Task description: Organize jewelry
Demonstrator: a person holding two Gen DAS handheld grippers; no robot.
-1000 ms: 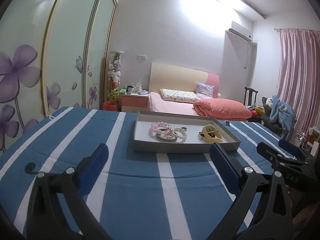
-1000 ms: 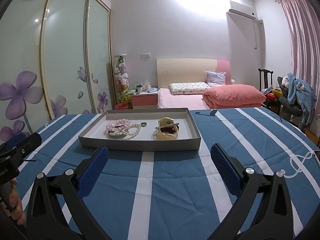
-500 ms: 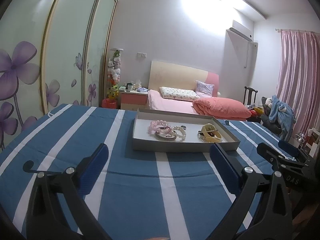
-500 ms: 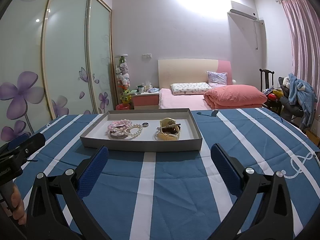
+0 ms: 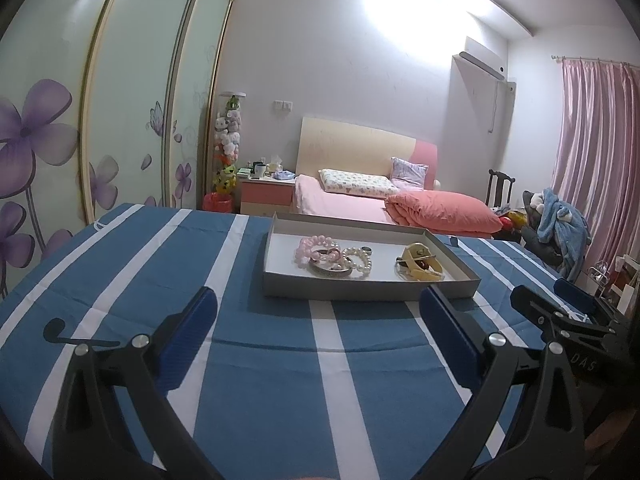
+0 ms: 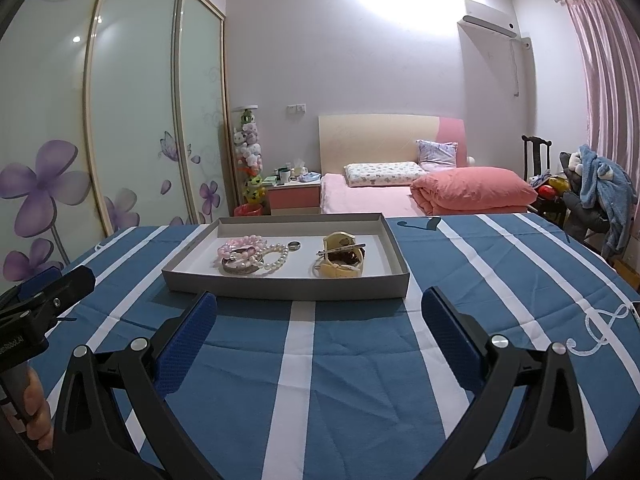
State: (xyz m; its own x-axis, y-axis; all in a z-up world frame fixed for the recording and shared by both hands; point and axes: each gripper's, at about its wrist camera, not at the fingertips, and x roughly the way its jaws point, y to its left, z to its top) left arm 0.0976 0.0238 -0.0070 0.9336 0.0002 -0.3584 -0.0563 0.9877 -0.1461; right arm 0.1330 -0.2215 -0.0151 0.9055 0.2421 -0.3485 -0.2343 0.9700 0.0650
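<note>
Both the left gripper [image 5: 318,320] and right gripper [image 6: 319,316] hover spread wide and empty over the striped counter [image 6: 360,380], facing the tray [image 6: 288,286] where bracelets [image 6: 250,256] lie gathered within reach.

A table covered by a blue cloth with white stripes [image 6: 360,380] carries one thing directly on it, a shallow grey tray [image 6: 288,289] set near its far middle, and a music-note pattern [image 6: 600,332] is printed on the cloth toward the right edge.
</note>
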